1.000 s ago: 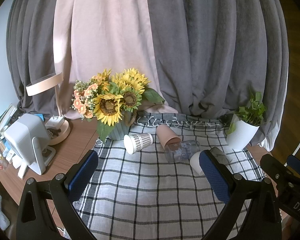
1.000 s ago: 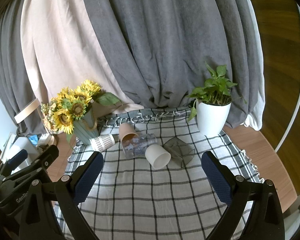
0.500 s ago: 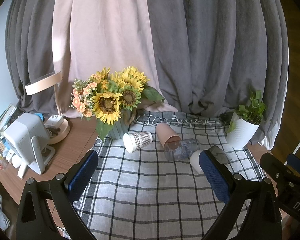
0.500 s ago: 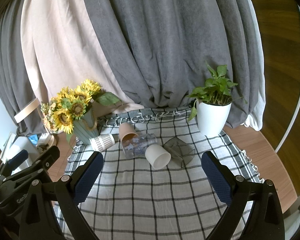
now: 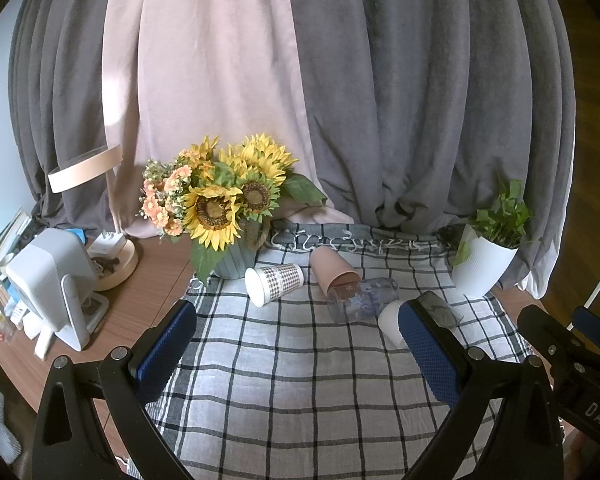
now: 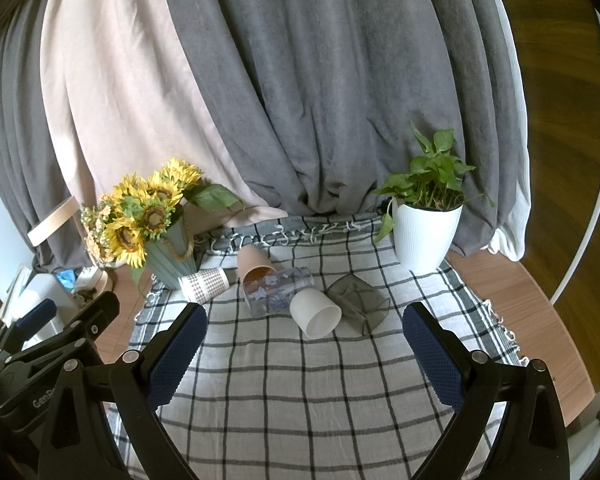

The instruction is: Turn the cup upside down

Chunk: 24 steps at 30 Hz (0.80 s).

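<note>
Several cups lie on their sides in a row on the checked cloth [image 6: 300, 392]: a checked paper cup [image 6: 204, 285] [image 5: 274, 283], a pink cup [image 6: 254, 264] [image 5: 332, 270], a clear printed cup [image 6: 278, 291] [image 5: 362, 300], a white cup [image 6: 315, 314] [image 5: 390, 320] and a dark translucent cup [image 6: 358, 300] [image 5: 436, 308]. My left gripper [image 5: 296, 354] is open and empty, above the cloth in front of the cups. My right gripper [image 6: 306, 358] is open and empty, also in front of them.
A vase of sunflowers [image 5: 228, 208] stands at the back left, a white potted plant [image 6: 426, 232] at the back right. A desk lamp [image 5: 88, 168] and a white device [image 5: 52, 280] sit on the wooden table at left. Curtains hang behind.
The left wrist view has shifted slightly; the scene sits a little higher in it. The cups have not moved. Both grippers stay open.
</note>
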Available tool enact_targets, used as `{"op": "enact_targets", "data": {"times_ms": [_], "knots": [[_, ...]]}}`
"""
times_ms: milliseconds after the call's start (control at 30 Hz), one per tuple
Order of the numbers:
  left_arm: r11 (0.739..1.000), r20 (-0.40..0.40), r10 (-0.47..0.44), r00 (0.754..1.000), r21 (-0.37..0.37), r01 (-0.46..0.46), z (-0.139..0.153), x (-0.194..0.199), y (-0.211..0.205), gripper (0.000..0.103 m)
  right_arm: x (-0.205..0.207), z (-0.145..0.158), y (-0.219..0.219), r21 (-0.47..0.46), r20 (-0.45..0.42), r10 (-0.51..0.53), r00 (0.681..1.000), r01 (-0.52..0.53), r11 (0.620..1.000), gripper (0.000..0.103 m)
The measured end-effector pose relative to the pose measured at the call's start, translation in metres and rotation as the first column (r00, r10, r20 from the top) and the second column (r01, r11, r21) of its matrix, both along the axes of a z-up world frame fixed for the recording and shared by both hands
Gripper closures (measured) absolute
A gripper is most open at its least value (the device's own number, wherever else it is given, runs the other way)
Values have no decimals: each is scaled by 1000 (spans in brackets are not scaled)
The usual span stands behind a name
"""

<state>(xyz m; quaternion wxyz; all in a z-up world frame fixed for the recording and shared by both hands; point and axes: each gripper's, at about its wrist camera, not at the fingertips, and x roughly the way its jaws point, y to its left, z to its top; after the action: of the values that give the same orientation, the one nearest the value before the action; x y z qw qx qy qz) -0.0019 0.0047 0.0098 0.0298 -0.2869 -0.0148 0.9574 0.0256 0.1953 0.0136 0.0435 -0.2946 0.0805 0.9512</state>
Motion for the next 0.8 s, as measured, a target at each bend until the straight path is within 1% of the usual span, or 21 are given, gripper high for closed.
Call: {"op": "enact_targets", "data": {"times_ms": [133,200,267,400,433,533,600,700,800], "knots": [[1000,17,-11,1000,-5,11,-2,-4,2,0,0,-2,1,-1,5,0,1000,0,1000,4],[1000,36,-20,999,-22,21,-8,-10,3,0,-3,-6,1,-2,10,-2,1000,2,1000,4],[998,64,-26,998,-50,29,-15,-19,5,0,-8,-12,1,-1,23,-8,1000,9,1000,4],[992,110,-41,993,-110,53,-32,-37,9,0,-23,-30,-2,-10,75,-23,997,24,1000,4],[989,114,-45,992,-132,60,-36,-41,11,0,-32,-40,-3,-12,101,-25,995,26,1000,4],[975,124,-60,990,-206,85,-49,-58,18,0,-40,-48,-6,-6,119,-23,993,24,1000,4],[964,133,-69,989,-245,100,-58,-68,22,0,-53,-58,-8,4,146,-25,989,24,1000,4],[946,166,-89,982,-294,135,-71,-90,27,0,-64,-65,-8,6,163,-28,986,28,1000,4],[920,202,-113,973,-348,179,-84,-115,33,0,-83,-79,-9,-3,205,-33,978,34,999,4]]}}
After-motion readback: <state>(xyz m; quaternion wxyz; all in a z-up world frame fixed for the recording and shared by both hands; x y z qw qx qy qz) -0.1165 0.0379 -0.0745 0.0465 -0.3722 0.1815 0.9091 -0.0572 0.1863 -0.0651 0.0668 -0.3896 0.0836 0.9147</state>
